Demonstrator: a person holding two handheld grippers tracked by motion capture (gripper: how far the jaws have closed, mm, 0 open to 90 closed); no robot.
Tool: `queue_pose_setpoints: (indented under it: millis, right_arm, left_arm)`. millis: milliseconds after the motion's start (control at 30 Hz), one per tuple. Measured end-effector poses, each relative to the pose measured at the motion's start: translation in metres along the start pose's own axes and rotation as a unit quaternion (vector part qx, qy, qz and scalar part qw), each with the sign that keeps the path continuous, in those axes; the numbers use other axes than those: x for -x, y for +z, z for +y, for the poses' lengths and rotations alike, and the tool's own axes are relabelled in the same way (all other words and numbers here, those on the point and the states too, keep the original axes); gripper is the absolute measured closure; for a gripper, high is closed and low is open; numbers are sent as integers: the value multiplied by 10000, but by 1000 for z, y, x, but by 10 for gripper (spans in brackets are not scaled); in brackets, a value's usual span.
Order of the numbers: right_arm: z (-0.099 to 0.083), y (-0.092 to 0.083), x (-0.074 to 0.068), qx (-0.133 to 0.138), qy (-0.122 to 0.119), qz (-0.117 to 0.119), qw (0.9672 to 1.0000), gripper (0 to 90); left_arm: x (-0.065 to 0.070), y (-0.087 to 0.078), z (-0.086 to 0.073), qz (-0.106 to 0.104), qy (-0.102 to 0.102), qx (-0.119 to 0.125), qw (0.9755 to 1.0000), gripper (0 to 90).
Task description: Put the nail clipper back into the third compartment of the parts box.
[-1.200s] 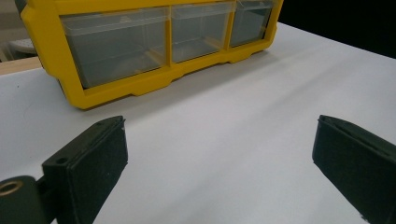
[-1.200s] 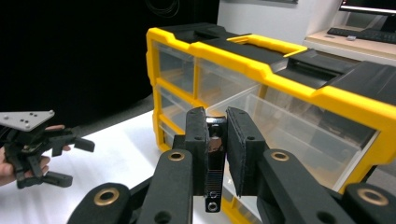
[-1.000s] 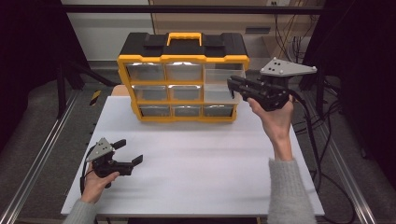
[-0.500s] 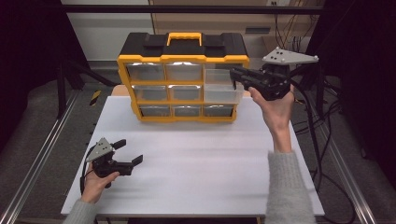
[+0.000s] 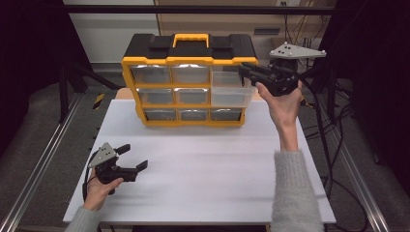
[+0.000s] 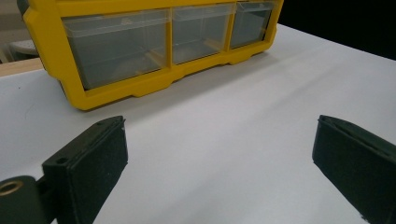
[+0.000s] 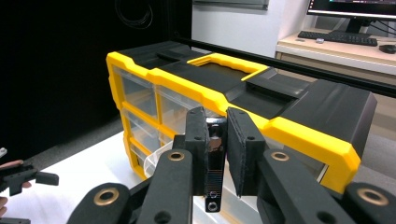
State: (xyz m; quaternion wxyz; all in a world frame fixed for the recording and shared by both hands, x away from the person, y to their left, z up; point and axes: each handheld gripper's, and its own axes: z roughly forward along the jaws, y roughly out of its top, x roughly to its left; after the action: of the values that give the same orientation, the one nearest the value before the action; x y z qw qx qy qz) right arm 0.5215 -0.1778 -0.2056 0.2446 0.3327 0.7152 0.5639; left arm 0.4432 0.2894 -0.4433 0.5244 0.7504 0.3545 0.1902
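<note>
A yellow and black drawer organizer (image 5: 188, 50) stands at the back of the white table (image 5: 208, 164). A clear drawer (image 5: 232, 95) in its right column sticks out. My right gripper (image 5: 243, 69) is raised at the organizer's top right corner, above that drawer. In the right gripper view my right gripper (image 7: 215, 135) is shut on a small black and silver part (image 7: 215, 168), which hangs down between the pads. My left gripper (image 5: 134, 156) rests at the table's front left. Its jaws stand wide open around nothing, my left gripper (image 6: 219, 154) facing the organizer's bottom drawers (image 6: 116, 46).
A metal rail (image 5: 43, 159) runs along the table's left side. Cables (image 5: 333, 121) hang off the right edge. A desk with a keyboard (image 7: 345, 38) stands behind the organizer. The other hand's gripper (image 7: 23, 179) sits far off at lower left.
My right gripper has risen from in front of the right column's drawers to the organizer's top right corner. The left gripper has stayed put.
</note>
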Motion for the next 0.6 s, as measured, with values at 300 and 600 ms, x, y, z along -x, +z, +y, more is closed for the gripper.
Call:
queue_pose_setpoints:
  millis: [300, 600]
  right_arm:
    - [1, 9, 4, -10, 33, -116, 9999, 792]
    - [-2, 19, 8, -172, 54, -253, 9995, 792]
  left_arm:
    - [0, 1, -1, 1, 11, -39, 10000, 32]
    - [0, 1, -1, -1, 26, -45, 10000, 32]
